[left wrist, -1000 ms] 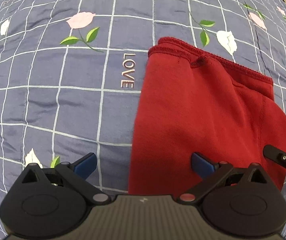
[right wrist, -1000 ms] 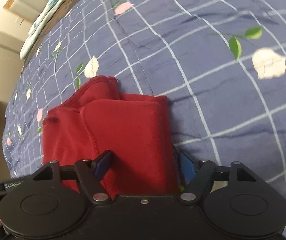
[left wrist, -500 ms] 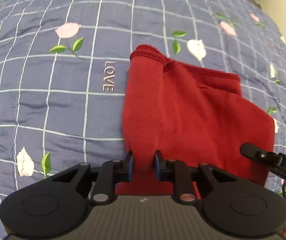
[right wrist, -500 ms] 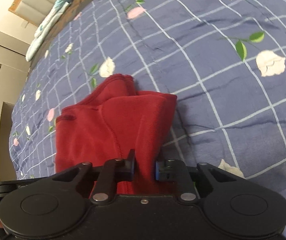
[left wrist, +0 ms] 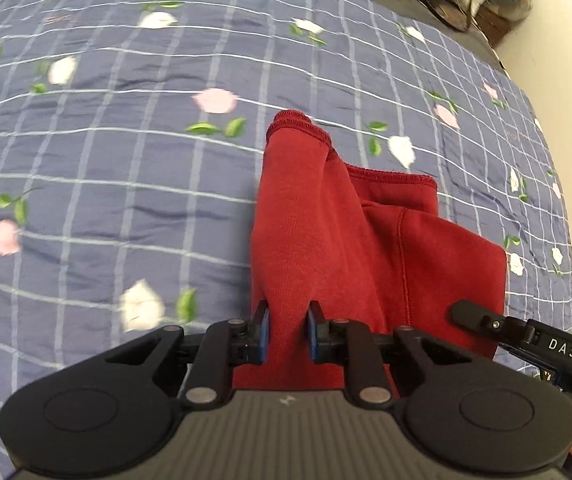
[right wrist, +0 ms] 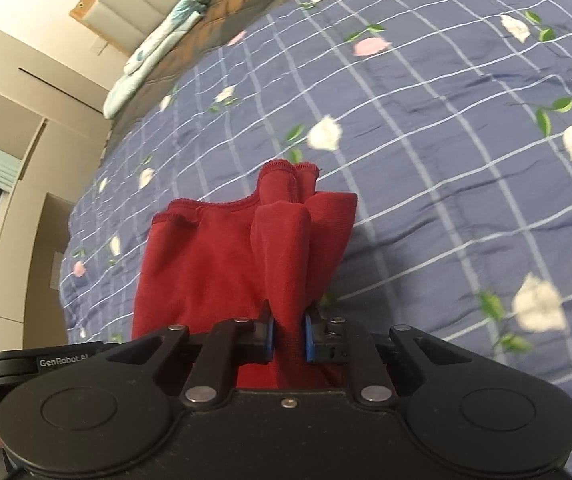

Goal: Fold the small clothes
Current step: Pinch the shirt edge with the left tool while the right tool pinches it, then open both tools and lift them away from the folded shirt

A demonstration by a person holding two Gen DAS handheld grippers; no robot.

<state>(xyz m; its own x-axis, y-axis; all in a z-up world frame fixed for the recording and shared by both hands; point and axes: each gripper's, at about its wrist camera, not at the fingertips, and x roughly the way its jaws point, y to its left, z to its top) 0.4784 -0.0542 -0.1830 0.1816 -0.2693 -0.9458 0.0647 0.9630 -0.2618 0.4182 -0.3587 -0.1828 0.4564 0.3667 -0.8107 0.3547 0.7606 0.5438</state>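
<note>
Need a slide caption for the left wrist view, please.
Left gripper pinches the near edge of the red garment, lifting it off the floral bedspread.

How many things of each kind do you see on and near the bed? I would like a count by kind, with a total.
Red knitted garment: 1
Blue checked bedspread with flower print: 1
Black two-finger tool: 2 (left tool, right tool), each shut on the garment
Pale folded blanket by the headboard: 1
Total: 5

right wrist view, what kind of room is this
Most likely a bedroom: a blue checked floral quilt covers a bed, a padded cream headboard stands at its far end, and a pale folded blanket lies beside it.
</note>
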